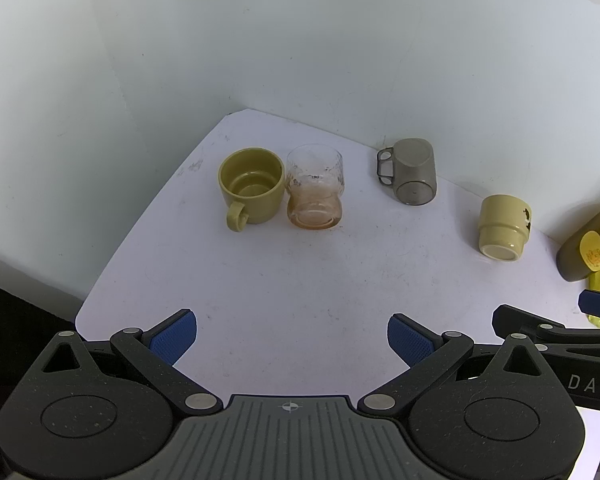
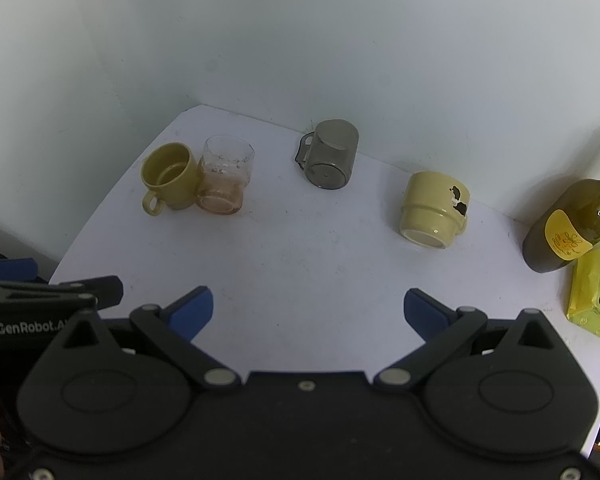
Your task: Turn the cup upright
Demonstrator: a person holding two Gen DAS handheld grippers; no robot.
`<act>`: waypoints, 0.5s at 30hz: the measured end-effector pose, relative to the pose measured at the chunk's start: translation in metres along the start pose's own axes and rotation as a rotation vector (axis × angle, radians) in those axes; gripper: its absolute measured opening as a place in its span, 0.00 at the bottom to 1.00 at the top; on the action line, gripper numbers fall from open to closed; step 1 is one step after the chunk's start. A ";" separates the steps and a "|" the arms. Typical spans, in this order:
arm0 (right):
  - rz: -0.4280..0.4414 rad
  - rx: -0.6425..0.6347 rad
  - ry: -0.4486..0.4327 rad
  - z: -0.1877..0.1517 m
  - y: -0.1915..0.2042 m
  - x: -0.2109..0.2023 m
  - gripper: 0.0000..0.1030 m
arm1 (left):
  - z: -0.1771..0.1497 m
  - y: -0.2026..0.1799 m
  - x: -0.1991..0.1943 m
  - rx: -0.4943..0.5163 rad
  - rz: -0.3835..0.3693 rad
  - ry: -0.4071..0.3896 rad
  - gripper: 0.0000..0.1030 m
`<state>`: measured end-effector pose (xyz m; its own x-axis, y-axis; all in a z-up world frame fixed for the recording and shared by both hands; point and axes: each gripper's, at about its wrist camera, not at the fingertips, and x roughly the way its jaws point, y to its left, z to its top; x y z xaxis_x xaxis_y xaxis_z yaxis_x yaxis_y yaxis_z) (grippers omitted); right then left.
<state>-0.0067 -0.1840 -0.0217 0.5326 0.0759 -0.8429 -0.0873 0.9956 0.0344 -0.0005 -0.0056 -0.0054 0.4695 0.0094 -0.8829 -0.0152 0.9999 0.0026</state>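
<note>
Several cups stand on a white table point(image 1: 300, 280). An olive mug point(image 1: 250, 190) point(image 2: 170, 182) and a stained glass tumbler point(image 1: 315, 190) point(image 2: 225, 174) stand upright, touching, at the back left. A smoky grey cup point(image 1: 414, 170) point(image 2: 332, 152) with a handle is upside down near the wall. A pale yellow mug point(image 1: 504, 226) point(image 2: 434, 208) is also upside down, further right. My left gripper point(image 1: 292, 340) is open and empty above the table's front. My right gripper point(image 2: 308, 312) is open and empty beside it; part of it shows in the left wrist view point(image 1: 560, 328).
A dark olive bottle point(image 2: 568, 228) point(image 1: 588, 244) with a yellow label stands at the right by the wall. A yellow packet point(image 2: 596, 296) lies in front of it. White walls close the back and left. The table's left edge curves toward me.
</note>
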 end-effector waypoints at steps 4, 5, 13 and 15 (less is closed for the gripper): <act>-0.001 -0.001 -0.001 0.000 0.000 0.000 1.00 | 0.000 0.000 0.000 0.002 0.002 0.000 1.00; -0.001 -0.001 -0.001 0.000 0.000 0.000 1.00 | 0.001 0.000 0.001 0.002 0.002 0.000 1.00; 0.002 -0.006 0.002 0.002 0.001 0.001 1.00 | -0.001 0.001 0.002 0.000 0.004 0.004 1.00; 0.001 -0.010 0.000 0.002 0.001 0.001 1.00 | 0.000 0.002 0.002 0.000 0.005 0.003 1.00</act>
<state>-0.0047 -0.1829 -0.0211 0.5327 0.0770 -0.8428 -0.0967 0.9949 0.0297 -0.0002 -0.0040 -0.0071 0.4665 0.0141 -0.8844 -0.0174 0.9998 0.0067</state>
